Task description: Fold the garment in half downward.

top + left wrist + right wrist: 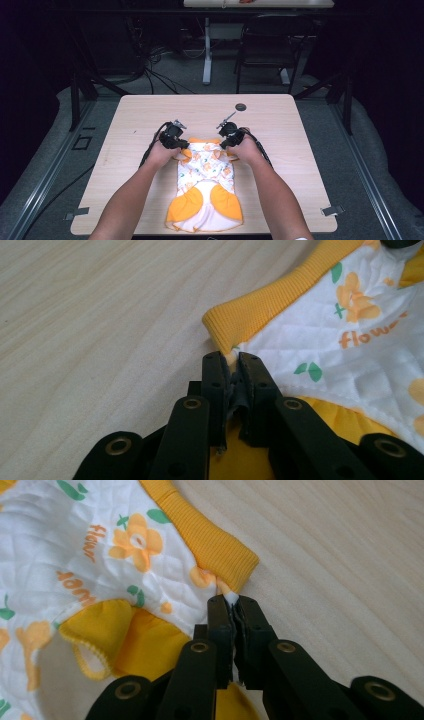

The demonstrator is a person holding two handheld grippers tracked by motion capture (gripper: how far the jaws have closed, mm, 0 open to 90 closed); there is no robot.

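Observation:
A small white quilted garment (206, 172) with orange flower print and orange trim lies flat on the wooden table (135, 125), its far end between my two hands. My left gripper (183, 146) is shut on the garment's far left corner; in the left gripper view the jaws (231, 362) pinch the fabric just below the orange ribbed band (260, 310). My right gripper (229, 144) is shut on the far right corner. The right gripper view has its jaws (231, 601) clamped on cloth at the end of the ribbed band (215, 545). Both grippers rest low on the tabletop.
A small dark round disc (241, 107) lies on the table beyond my right gripper. Bare wood spreads to the left, right and far side of the garment. Past the table stand a chair (272, 45), a table leg and cables on the floor.

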